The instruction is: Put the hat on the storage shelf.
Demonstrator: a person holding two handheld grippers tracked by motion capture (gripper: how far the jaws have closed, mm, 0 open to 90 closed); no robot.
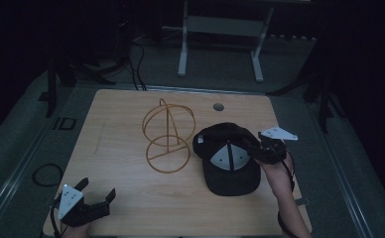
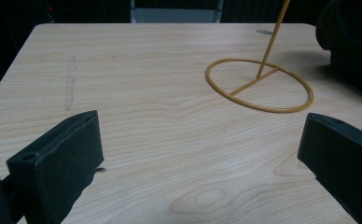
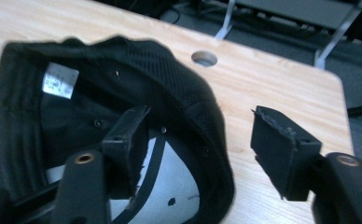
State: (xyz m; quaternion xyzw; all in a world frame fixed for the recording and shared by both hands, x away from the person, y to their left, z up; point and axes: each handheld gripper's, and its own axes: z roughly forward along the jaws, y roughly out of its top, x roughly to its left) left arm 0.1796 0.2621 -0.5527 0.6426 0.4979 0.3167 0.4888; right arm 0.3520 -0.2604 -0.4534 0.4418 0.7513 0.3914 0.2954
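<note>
Cap (image 1: 228, 163), black with a white front panel inside, is lying upside down on the right half of the wooden table (image 1: 121, 188), its opening facing up and its brim pointing toward the person's side; in the right gripper view the cap (image 3: 100, 93) is showing a small white label sewn inside and a mesh back. Right gripper (image 1: 257, 148) is reaching in at the cap's right edge, held by a hand (image 1: 279, 171) coming up from the bottom right; in the right gripper view the right gripper (image 3: 202, 144) is holding its jaws wide apart, one jaw sitting inside the cap's opening and the other outside over bare wood, so the rim is lying between them without being pinched. Left gripper (image 1: 97, 192) is resting at the near left corner of the table, well apart from the cap; its own view is showing the left gripper (image 2: 200, 154) spread wide with nothing between its jaws. Yellow wire stand (image 1: 168, 136) is standing just left of the cap, its round base (image 2: 259, 85) lying flat on the wood.
</note>
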